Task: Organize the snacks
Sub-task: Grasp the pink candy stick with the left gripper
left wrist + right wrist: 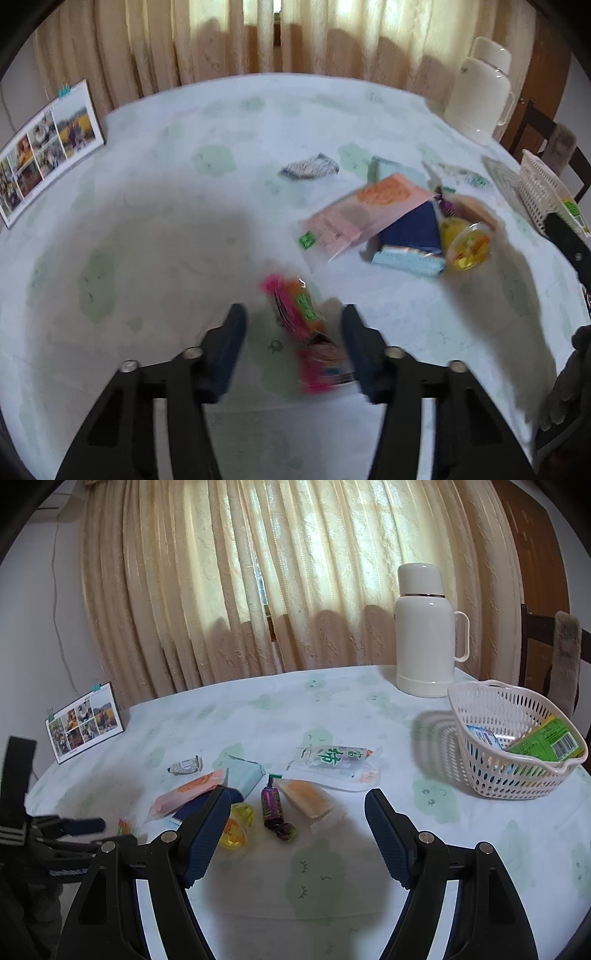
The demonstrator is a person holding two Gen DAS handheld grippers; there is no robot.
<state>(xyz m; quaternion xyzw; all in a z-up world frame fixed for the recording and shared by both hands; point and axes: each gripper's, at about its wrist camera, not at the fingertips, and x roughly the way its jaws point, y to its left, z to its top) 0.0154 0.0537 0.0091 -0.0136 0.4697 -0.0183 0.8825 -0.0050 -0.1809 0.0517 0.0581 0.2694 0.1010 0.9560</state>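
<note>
Snacks lie scattered on a round table [258, 709] covered by a pale cloth printed with green shapes. Left gripper [293, 326] points down at a pink-and-orange crinkled snack packet [306, 332], which lies between its jaws; the jaws are apart, and the blur hides whether the right pad touches the packet, while a gap shows on the left side. Right gripper [297, 805] hovers over the table near its front edge with its jaws wide apart and nothing between them. Just beyond it lie a purple twisted candy [275, 812], a clear-wrapped tan pastry [310, 801], a yellow jelly cup [234, 829], a translucent pink bag with an orange print [188, 792], a light-blue pouch [245, 777], a white wrapper with green characters [332, 760] and a small grey wrapped sweet [184, 766]. To the right stands a white perforated plastic basket [480, 775], holding a green box [546, 742] and a blue-and-white packet [484, 736]. Behind the basket stands a cream thermos jug with a handle [424, 627]. At the left edge of the table stands a photo calendar [85, 722], held by clips. Beige curtains [295, 572] hang behind the table.
</note>
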